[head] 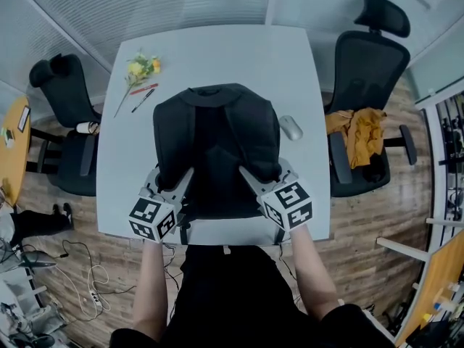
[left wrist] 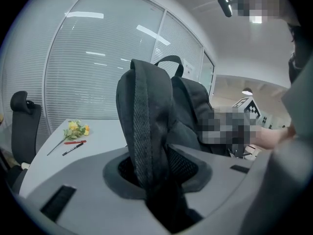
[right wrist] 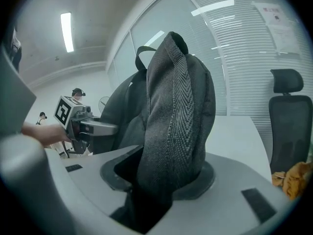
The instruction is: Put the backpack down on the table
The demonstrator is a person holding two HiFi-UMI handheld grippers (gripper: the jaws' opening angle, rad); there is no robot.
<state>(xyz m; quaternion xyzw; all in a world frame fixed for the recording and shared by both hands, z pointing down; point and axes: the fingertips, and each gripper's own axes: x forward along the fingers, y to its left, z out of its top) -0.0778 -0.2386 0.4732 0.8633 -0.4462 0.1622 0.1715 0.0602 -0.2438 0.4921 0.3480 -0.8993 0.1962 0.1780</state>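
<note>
The black backpack [head: 217, 143] lies flat on the white table [head: 217, 49], straps up, its bottom at the near edge. My left gripper [head: 179, 185] is at its lower left and my right gripper [head: 254, 181] at its lower right. In the left gripper view the jaws [left wrist: 161, 180] stand a little apart around the left shoulder strap [left wrist: 144, 121], which runs loosely through the gap. In the right gripper view the jaws [right wrist: 151, 180] are likewise parted around the right shoulder strap [right wrist: 176, 106], with a dark gap beside it. The backpack's top handle [left wrist: 168, 60] is visible.
A small bunch of flowers [head: 141, 67] and two pens [head: 143, 93] lie at the table's far left. A grey mouse [head: 291, 127] sits right of the backpack. Office chairs stand left [head: 69, 122] and right [head: 370, 71], the right one holding a yellow cloth [head: 359, 133].
</note>
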